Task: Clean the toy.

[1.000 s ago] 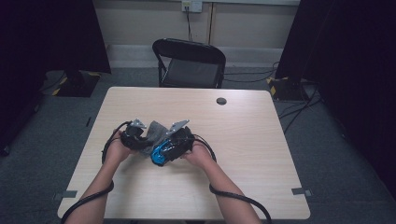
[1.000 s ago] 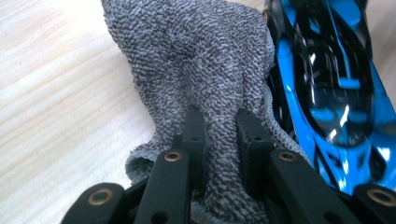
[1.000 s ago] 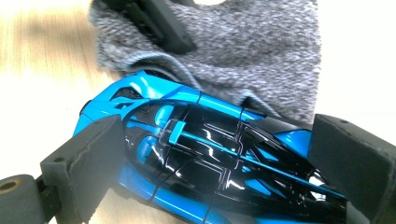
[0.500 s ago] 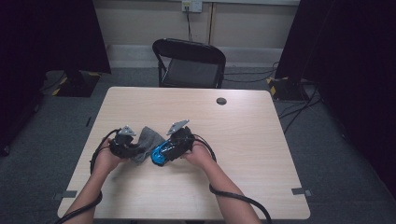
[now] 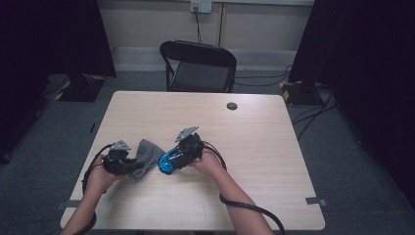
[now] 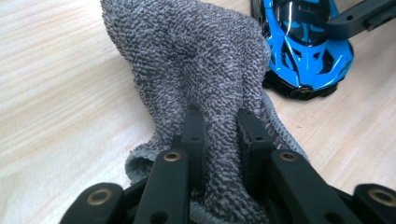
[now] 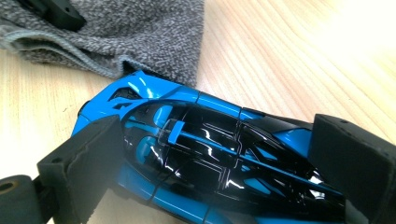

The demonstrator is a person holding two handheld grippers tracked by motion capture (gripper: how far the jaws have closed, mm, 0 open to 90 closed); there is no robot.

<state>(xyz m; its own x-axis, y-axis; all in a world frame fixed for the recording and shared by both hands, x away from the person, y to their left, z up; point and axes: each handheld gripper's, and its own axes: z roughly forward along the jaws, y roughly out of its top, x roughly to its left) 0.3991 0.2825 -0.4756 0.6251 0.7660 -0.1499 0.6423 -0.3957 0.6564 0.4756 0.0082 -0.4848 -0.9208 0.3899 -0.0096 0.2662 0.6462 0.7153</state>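
Fingers of the left gripper (image 5: 131, 165) are clamped on the grey cloth (image 5: 146, 155), now drawn toward 9 o'clock off the blue toy car (image 5: 169, 160), which is held by the right gripper (image 5: 179, 157) on the table (image 5: 254, 147); wiping seems finished.

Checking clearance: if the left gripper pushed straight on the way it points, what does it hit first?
The left gripper is shut on the grey cloth. Beyond the bunched cloth, the blue toy car, held by the right gripper, looks first in line, slightly off to one side; depth is unclear.
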